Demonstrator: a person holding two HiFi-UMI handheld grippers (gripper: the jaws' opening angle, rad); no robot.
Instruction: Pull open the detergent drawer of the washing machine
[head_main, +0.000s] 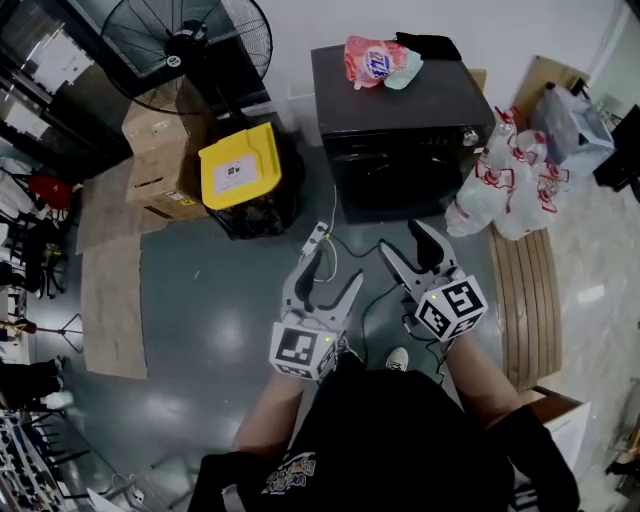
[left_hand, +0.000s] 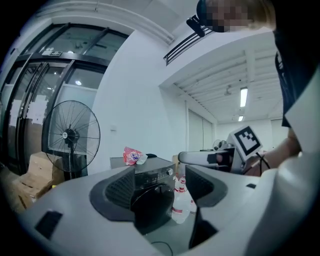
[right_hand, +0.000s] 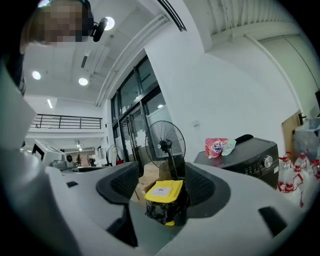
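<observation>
The black washing machine (head_main: 400, 120) stands on the floor ahead of me, its front panel with a knob (head_main: 470, 136) facing me. The panel looks flush, and I cannot make out the drawer's outline. Both grippers hover short of the machine, well apart from it. My left gripper (head_main: 336, 265) is open and empty; in the left gripper view the machine (left_hand: 155, 182) shows between its jaws. My right gripper (head_main: 402, 240) is open and empty too, aimed left of the machine (right_hand: 257, 157) at a yellow-lidded bin (right_hand: 162, 200).
A pink packet (head_main: 375, 60) and a dark cloth lie on the machine's top. Several white bottles (head_main: 510, 185) crowd its right side beside a wooden pallet (head_main: 525, 290). Left of it stand the yellow-lidded bin (head_main: 240, 165), cardboard boxes (head_main: 160, 150) and a fan (head_main: 185, 40). A cable (head_main: 325, 235) lies on the floor.
</observation>
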